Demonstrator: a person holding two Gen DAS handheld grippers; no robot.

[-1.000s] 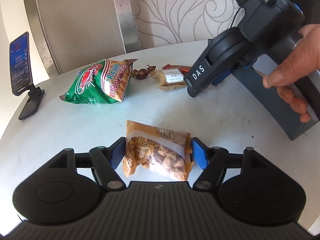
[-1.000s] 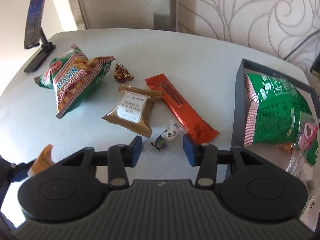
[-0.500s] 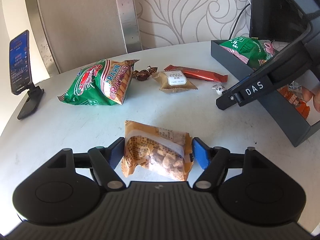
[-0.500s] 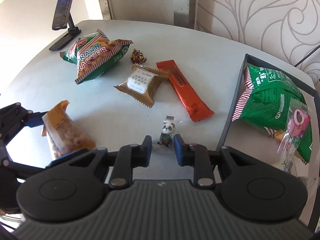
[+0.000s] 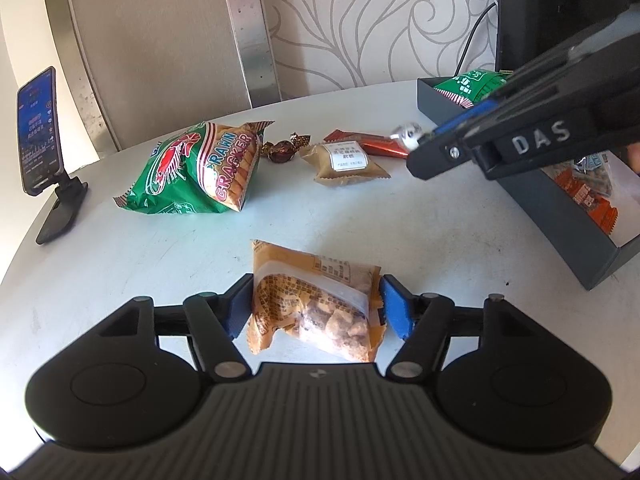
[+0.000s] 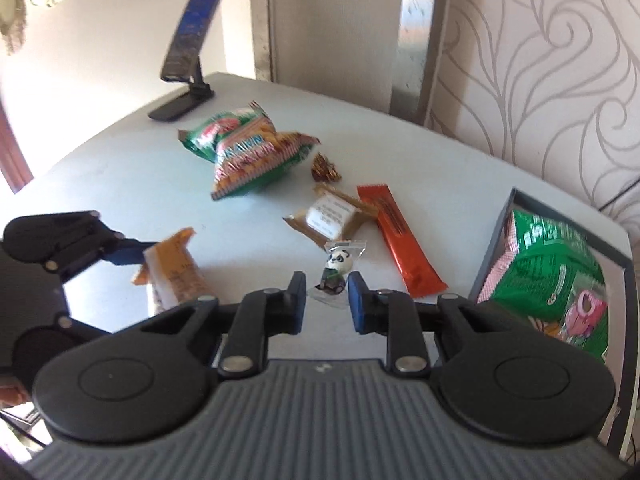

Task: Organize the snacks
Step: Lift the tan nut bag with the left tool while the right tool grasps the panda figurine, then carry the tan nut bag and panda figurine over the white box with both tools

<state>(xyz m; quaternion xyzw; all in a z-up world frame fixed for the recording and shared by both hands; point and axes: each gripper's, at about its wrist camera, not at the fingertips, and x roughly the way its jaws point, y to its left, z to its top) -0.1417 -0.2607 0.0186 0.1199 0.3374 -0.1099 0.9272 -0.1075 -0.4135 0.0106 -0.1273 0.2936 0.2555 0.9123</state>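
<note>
- One round white table (image 5: pixel 120 264) carries everything.
- One dark box (image 5: pixel 560 216) stands at its right edge; inside I count one green bag (image 6: pixel 552 268), one pink-printed packet (image 6: pixel 584 312) and one orange-printed packet (image 5: pixel 588 196).
- One prawn cracker bag (image 5: pixel 196 172) lies out on the table, near the phone.
- One phone (image 5: pixel 36 128) leans on its one black stand at the left edge.
- Two grippers are mine. My left gripper (image 5: pixel 316 304) has just been closing, and its blue pads now touch both sides of the one orange nut packet (image 5: pixel 316 300), which lies on the table near me; I cannot tell how firmly they press.
- My right gripper (image 6: pixel 326 300) has also just been closing and is now clenched on the one panda sweet (image 6: pixel 338 268), held just above the table between the beige packet and the box.
- One red bar (image 6: pixel 400 240) lies beside the box, well apart from the nut packet.
- One beige packet (image 5: pixel 346 160) touches the bar's left side.
- One foil-wrapped candy (image 5: pixel 284 148) sits between the cracker bag and the beige packet.
</note>
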